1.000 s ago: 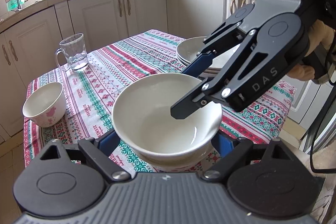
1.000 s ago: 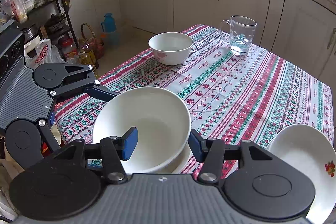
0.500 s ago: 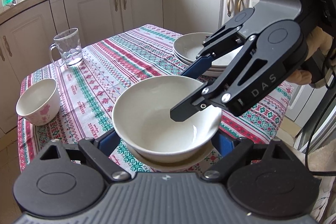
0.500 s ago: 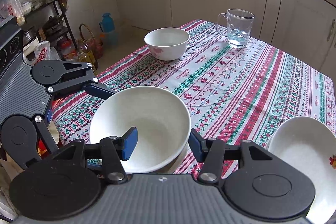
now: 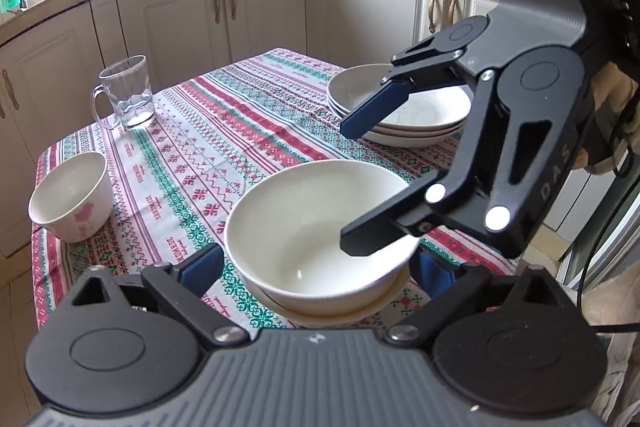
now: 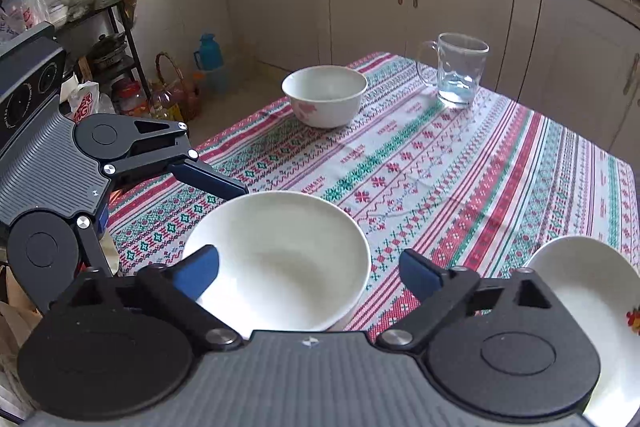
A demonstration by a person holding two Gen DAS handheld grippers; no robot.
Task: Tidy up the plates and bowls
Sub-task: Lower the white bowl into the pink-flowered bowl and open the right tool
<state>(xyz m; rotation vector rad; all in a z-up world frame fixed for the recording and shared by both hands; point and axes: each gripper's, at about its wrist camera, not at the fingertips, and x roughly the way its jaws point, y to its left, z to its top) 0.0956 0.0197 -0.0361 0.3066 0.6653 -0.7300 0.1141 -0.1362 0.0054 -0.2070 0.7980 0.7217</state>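
A large white bowl (image 5: 316, 227) (image 6: 280, 259) sits on a shallow plate (image 5: 340, 315) at the table's near edge. My left gripper (image 5: 316, 265) is open, its fingers on either side of the bowl. My right gripper (image 6: 308, 273) is open and wide, above the bowl's rim; in the left wrist view it (image 5: 356, 183) hangs over the bowl with nothing held. A small white bowl with a pink print (image 5: 70, 197) (image 6: 325, 95) stands apart. A stack of white plates (image 5: 400, 111) (image 6: 592, 307) sits beyond.
A glass mug (image 5: 128, 93) (image 6: 458, 71) stands on the patterned tablecloth (image 5: 208, 131) near the far edge. Kitchen cabinets (image 5: 260, 11) ring the table. A shelf with bags and a basket (image 6: 172, 87) stand on the floor to the side.
My right gripper's jaws have opened wider and lifted off the large bowl's rim. The bowl rests on the plate. Both views have pulled back slightly.
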